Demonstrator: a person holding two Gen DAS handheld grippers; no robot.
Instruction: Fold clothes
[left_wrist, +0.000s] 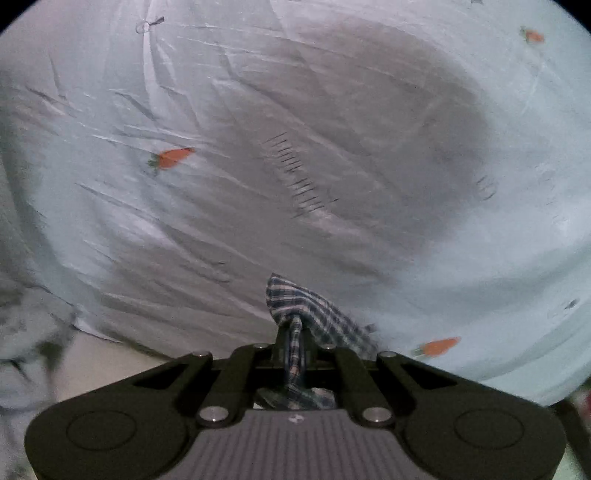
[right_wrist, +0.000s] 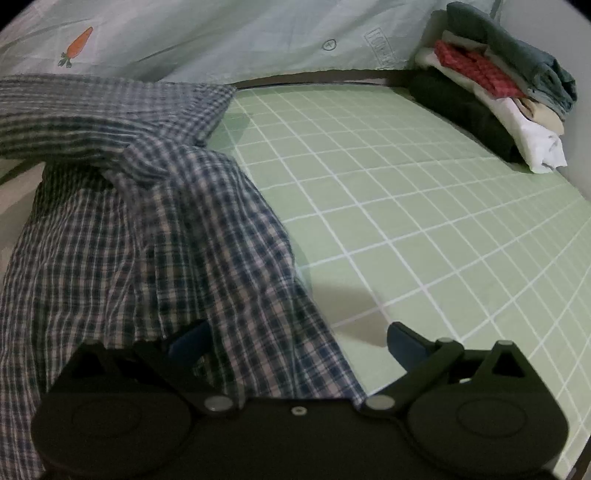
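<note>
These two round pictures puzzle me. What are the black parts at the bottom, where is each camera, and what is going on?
No robot here: a person holds a two-finger gripper in each hand, and each gripper carries a wide-angle camera looking forward along its fingers. That is why the pictures look round and the black mechanism fills the bottom.

The left camera shows the left gripper shut on a bunched bit of the plaid shirt. Behind it is a pale sheet printed with small carrots.

The right camera shows the right gripper open, its fingers spread wide. The same plaid shirt lies crumpled over its left finger and across a green grid mat. At the far right corner sits a stack of folded clothes. The carrot sheet lies beyond the mat.

The job is folding clothes; this shirt is not yet folded.
</note>
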